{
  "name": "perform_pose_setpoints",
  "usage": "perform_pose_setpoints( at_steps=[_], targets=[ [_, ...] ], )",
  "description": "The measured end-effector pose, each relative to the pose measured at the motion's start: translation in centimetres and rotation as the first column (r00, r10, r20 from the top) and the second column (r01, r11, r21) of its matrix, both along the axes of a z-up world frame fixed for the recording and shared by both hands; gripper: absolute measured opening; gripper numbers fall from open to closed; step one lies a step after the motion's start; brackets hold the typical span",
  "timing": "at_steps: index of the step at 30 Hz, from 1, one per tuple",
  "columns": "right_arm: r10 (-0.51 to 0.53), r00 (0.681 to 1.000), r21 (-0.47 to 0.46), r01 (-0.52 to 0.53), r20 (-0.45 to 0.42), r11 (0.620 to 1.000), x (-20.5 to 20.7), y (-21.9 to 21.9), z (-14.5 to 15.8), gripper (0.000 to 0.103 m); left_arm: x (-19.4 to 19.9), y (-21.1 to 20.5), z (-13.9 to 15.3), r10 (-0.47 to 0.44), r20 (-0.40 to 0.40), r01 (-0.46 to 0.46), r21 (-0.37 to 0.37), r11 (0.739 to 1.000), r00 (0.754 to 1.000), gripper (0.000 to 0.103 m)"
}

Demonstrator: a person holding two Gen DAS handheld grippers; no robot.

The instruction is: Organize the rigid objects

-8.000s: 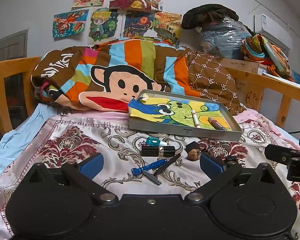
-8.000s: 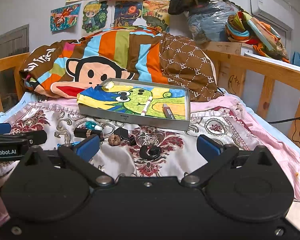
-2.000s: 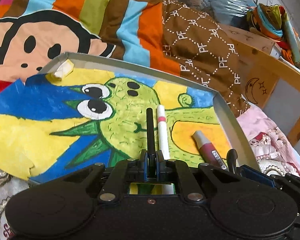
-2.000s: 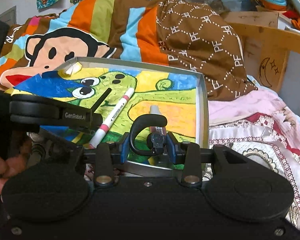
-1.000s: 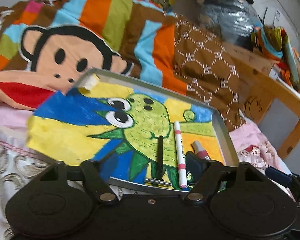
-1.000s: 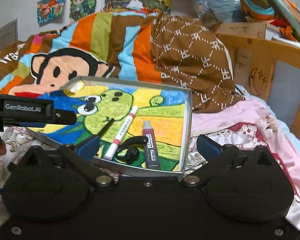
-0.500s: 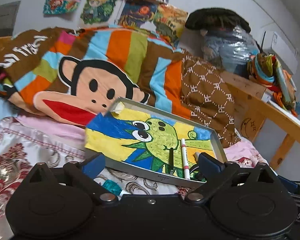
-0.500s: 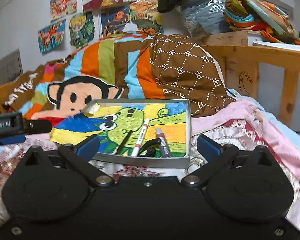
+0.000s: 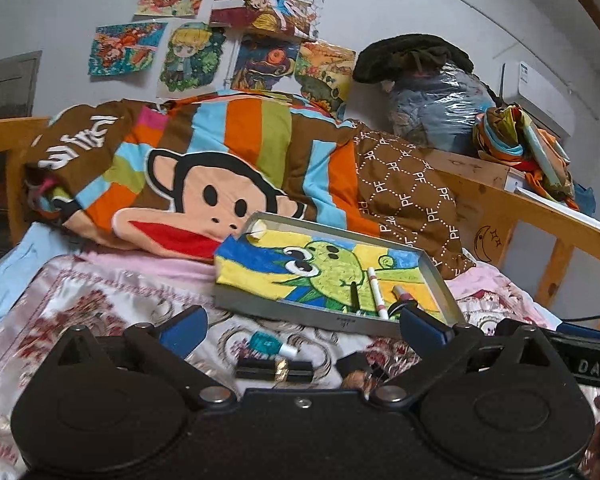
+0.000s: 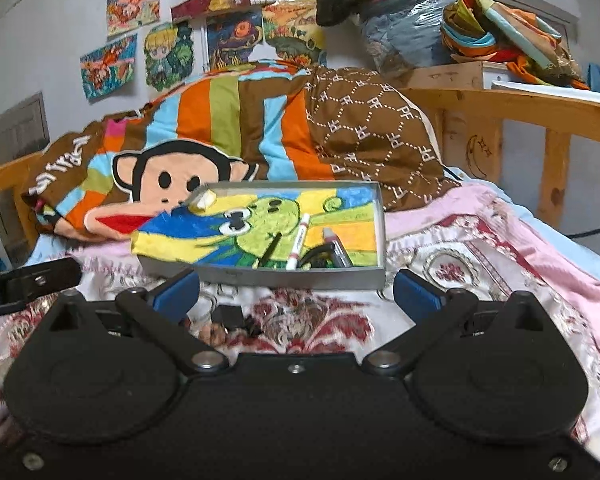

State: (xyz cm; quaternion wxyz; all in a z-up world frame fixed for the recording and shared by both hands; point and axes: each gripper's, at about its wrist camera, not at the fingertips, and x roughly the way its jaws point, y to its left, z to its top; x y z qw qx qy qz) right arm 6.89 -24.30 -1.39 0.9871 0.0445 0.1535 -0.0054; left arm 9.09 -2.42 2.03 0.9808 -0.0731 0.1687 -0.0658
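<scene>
A grey tray (image 9: pixel 332 319) lined with a colourful drawing lies on the bed. It holds a black pen (image 9: pixel 354 294), a white marker (image 9: pixel 377 292), a maroon marker (image 9: pixel 400 291) and a black clip (image 10: pixel 318 258). In the right wrist view the tray (image 10: pixel 260 277) sits straight ahead. A teal bottle (image 9: pixel 270 346), a black lipstick tube (image 9: pixel 274 369), a small black block (image 9: pixel 354 362) and a walnut (image 9: pixel 356 380) lie on the bedspread, just in front of my left gripper (image 9: pixel 304 328), which is open and holds nothing. My right gripper (image 10: pixel 296 295) is open too, short of the tray.
A striped monkey-print quilt (image 9: pixel 204 184) is heaped behind the tray. A wooden bed rail (image 9: pixel 540 224) runs along the right, with bundled clothes (image 9: pixel 524 140) above it. The left gripper's body (image 10: pixel 28 280) shows at the left of the right wrist view.
Both grippers let go of the pen and the clip in the tray, then drew back towards me. The tray now looks smaller and the loose items are back in view.
</scene>
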Motion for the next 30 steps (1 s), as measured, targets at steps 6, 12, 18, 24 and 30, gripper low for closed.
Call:
perform_pose_setpoints(
  at_steps=[6, 12, 18, 24, 30],
  targets=[
    [-0.003, 1.0, -0.013, 0.002, -0.014, 1.0, -3.2, 1.9, -0.6, 0.103, -2.2, 1.6, -2.1, 0.034, -0.051, -0.035, -0.01, 0.999, 0.998, 0.102],
    [-0.016, 1.0, -0.074, 0.016, -0.012, 0.997, -5.8, 4.0, -1.1, 0.103, -2.5, 3.2, -2.5, 0.084, -0.054, -0.087, -0.062, 0.994, 0.995, 0.102],
    [-0.014, 0.999, -0.103, 0.011, -0.029, 0.995, -6.9, 5.3, -1.5, 0.103, -2.5, 4.1, -3.2, 0.141, -0.069, -0.147, -0.086, 0.985, 0.988, 0.102],
    [-0.007, 0.999, -0.101, 0.002, -0.046, 0.995, -6.0, 5.2, -1.5, 0.103, -2.5, 4.0, -3.4, 0.142, -0.065, -0.147, -0.078, 0.986, 0.988, 0.102],
    [0.003, 0.998, -0.101, -0.009, -0.055, 0.995, -4.8, 4.9, -1.3, 0.103, -2.3, 3.8, -3.8, 0.129, -0.085, -0.135, -0.078, 0.988, 0.988, 0.102]
  ],
)
